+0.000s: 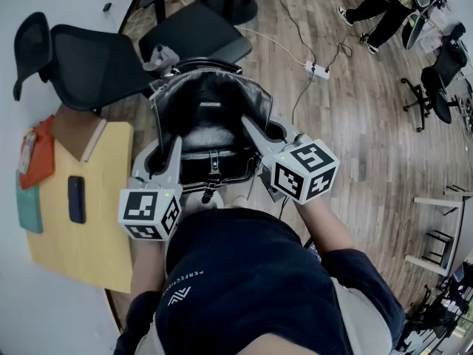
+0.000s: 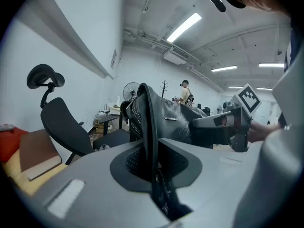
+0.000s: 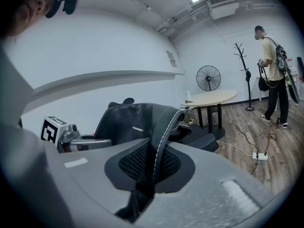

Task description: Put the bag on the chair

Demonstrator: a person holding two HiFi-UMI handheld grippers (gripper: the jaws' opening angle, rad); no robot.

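Far left, seen from the head view: a white counter (image 1: 52, 313) carrying a flat yellow board (image 1: 100, 235), with a dark rectangular phone (image 1: 76, 199) lying on it. Tucked against the board's left edge, an orange flat item (image 1: 38, 160) over a teal one (image 1: 28, 207). Overlapping the board's top end, a brown notebook (image 1: 72, 130).

Just beyond the notebook stands a black mesh-backed office chair (image 1: 96, 65) with a headrest, its dark seat turned toward the middle of the frame.

Next, the left hand-held gripper (image 1: 167, 158), clamped on the left rim of an open black leather bag (image 1: 211, 113). In the left gripper view, jaws pressed together on that stitched rim, with the leather edge running up between the dark pads (image 2: 135, 163).

Bag held up between the two tools, mouth open toward the camera, buckle strap hanging at the front. Sits just in front of the chair seat; cannot tell whether it touches the seat.

On the bag's right rim, the right hand-held gripper (image 1: 270, 136), likewise closed on the leather, with the white-stitched edge pinched between its jaws in the right gripper view.

Further right, brown wooden plank floor (image 1: 355, 146) with a white power strip (image 1: 319, 69) and its cable.
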